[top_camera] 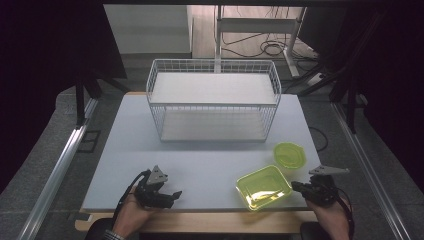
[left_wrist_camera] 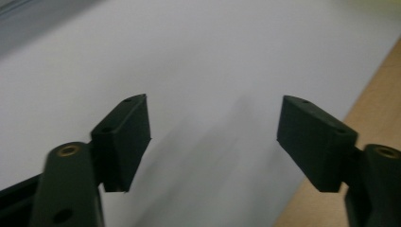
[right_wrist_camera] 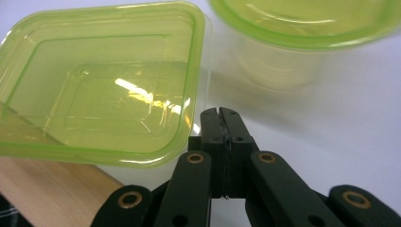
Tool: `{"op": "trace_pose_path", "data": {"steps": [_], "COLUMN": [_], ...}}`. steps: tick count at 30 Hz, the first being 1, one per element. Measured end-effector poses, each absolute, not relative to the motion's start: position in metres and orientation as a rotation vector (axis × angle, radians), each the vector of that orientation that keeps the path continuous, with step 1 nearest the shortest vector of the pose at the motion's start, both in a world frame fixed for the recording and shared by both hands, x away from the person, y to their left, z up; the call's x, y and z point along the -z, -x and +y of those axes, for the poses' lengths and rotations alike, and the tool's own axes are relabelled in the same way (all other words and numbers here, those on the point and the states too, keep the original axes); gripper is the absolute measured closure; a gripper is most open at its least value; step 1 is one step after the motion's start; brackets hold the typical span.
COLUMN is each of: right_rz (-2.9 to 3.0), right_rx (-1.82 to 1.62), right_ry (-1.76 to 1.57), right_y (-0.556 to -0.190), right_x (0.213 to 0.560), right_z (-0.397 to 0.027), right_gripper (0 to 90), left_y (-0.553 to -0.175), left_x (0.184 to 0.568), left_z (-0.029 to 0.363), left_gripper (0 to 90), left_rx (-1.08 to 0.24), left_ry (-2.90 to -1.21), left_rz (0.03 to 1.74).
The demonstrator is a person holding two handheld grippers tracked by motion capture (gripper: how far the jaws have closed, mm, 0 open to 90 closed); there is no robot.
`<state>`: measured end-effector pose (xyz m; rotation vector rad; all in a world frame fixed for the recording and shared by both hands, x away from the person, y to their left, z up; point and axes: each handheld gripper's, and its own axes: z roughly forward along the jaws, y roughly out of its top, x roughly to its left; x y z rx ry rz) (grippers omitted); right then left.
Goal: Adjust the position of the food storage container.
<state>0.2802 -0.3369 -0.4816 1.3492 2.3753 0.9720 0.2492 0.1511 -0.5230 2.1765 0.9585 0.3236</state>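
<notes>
A shallow rectangular green plastic container (top_camera: 263, 187) (right_wrist_camera: 104, 85) lies at the front right of the white tabletop (top_camera: 200, 160), its near corner over the wooden edge. Behind it stands a smaller, rounder green container (top_camera: 290, 154) (right_wrist_camera: 307, 23). My right gripper (top_camera: 295, 186) (right_wrist_camera: 220, 113) is shut with nothing between its jaws, its tips just off the rectangular container's right rim. My left gripper (top_camera: 172, 196) (left_wrist_camera: 213, 137) rests low at the front left, jaws open over bare white surface with nothing between them.
A white wire basket (top_camera: 212, 104) with two shelf levels stands at the back centre of the table. A wooden strip (top_camera: 200, 220) (left_wrist_camera: 378, 94) runs along the near table edge. Metal rails and dark floor flank the table on both sides.
</notes>
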Motion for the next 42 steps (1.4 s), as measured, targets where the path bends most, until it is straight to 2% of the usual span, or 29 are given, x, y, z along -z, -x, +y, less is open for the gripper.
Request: {"op": "trace_pose_path", "data": {"steps": [13,17,23,32,36,42], "right_rz": [2.474,2.494,2.538,2.58,2.595,2.673], "right_rx": [-1.023,-1.047,-1.06,-1.06,-1.019,-0.973], "right_ry": [-1.301,-1.295,-1.289,-1.228,-1.196,-1.231], "right_y": [-0.283,-0.286,-0.291,-0.301,-0.298,-0.273], "right_x": [0.486,0.488,0.492,0.491,0.488,0.494], "right_z": [-0.299,-0.287,-0.269,-0.237,-0.241,-0.257], "right_gripper": [88.0,88.1,88.6,88.6,88.4,87.9], "left_y": [-0.238,-0.24,-0.242,-0.248,-0.248,-0.249], "left_x": [0.521,0.522,0.523,0.524,0.523,0.525], "left_z": [0.102,0.086,0.075,0.087,0.089,0.086], "left_gripper": [64.4,71.9,73.9,73.8,73.7,73.7], "left_rx": [-0.199,-0.168,-0.138,-0.116,-0.117,-0.109], "left_ry": [-2.221,-2.226,-2.24,-2.231,-2.228,-2.24], "left_rz": [0.795,0.761,0.742,0.795,0.796,0.794]}}
